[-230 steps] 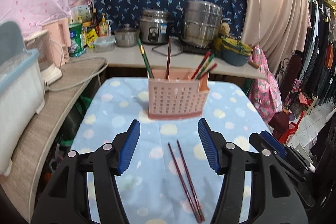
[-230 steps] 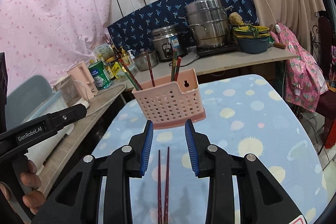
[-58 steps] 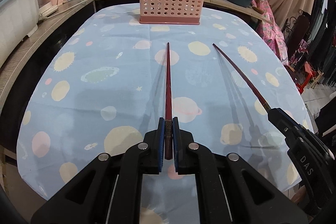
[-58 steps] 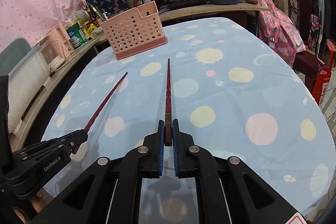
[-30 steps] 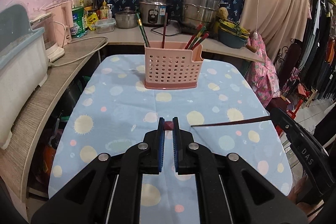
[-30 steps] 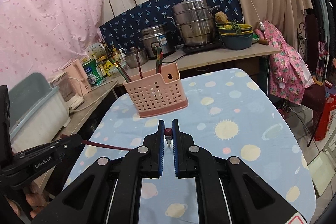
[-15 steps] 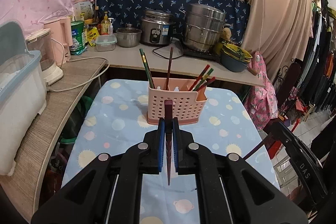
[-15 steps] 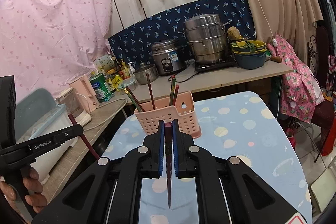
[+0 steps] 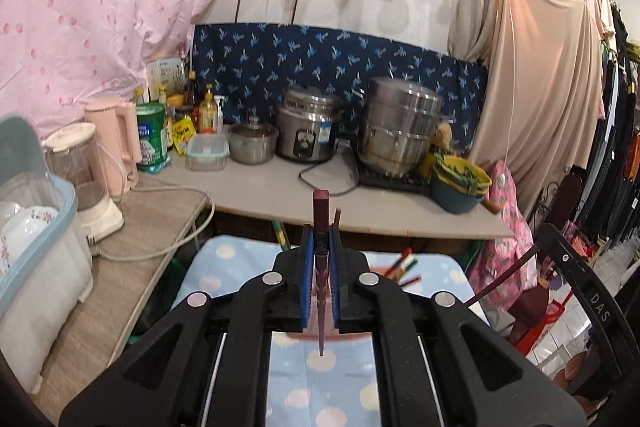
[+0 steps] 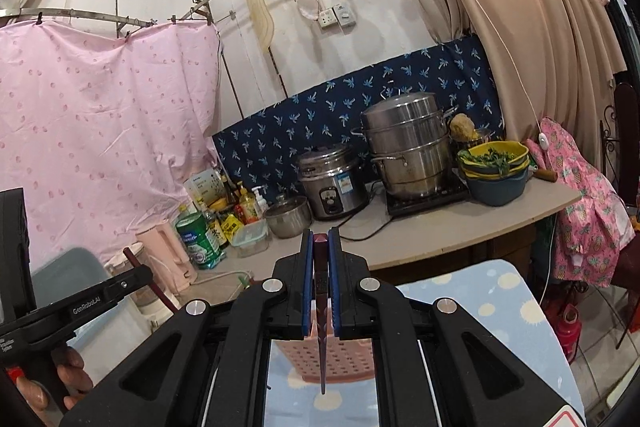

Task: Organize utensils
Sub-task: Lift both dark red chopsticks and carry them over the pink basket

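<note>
Kitchen counter (image 9: 256, 195) behind, each hand-held gripper (image 9: 320, 255) clamps a chopstick (image 9: 320, 215)

Pink basket (image 10: 332, 359) directly below right gripper (image 10: 321, 239); upright chopsticks (image 9: 402, 263) crowd basket opening.

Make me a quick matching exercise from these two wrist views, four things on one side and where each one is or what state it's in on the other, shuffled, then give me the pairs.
1. dark red chopstick
2. pink basket
3. steel steamer pot
4. green can

A. on the counter, beside the pink kettle
B. clamped upright, tip down, in the left gripper
C. on the cooktop, against the blue cloth
D. on the spotted tablecloth, below the right gripper

Pairs: 1-B, 2-D, 3-C, 4-A
</note>
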Demonstrator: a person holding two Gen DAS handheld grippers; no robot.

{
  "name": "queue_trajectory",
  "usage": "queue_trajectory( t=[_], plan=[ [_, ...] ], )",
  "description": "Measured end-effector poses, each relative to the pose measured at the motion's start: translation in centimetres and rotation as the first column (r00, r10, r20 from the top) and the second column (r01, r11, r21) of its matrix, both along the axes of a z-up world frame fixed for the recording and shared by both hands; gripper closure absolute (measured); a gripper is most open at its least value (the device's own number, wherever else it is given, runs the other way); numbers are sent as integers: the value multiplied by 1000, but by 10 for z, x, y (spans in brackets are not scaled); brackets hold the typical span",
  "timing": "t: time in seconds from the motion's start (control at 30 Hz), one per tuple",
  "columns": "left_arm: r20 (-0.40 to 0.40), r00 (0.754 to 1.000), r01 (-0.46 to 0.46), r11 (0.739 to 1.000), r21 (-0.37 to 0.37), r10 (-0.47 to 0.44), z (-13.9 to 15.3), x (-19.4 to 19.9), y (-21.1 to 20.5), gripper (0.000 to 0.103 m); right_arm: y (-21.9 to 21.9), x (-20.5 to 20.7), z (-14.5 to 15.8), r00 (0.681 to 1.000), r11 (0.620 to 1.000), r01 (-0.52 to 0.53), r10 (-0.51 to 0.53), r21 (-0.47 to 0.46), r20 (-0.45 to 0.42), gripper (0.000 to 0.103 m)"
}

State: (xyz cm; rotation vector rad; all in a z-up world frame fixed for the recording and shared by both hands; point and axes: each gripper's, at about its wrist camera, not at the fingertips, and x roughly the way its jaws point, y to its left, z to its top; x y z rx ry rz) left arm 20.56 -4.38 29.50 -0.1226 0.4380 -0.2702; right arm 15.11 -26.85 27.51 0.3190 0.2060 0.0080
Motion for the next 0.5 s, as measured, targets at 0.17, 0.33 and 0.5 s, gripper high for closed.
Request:
queue_trajectory(
  t=[0.17,0.33,0.5],
  plan=[
    [69,997,-24,1000,-16,25,18,26,-3,96,-1,34,16,999,1000,21,-21,-12,24,96],
    [94,994,-50,999,-17,51,18,56,-6,96,-2,65,24,998,1000,27,-26,-10,50,96],
    [65,996,-60,998,-16,61,2,80,-9,96,3,93,19,999,1000,23,-22,-19,43,96]
  ],
)
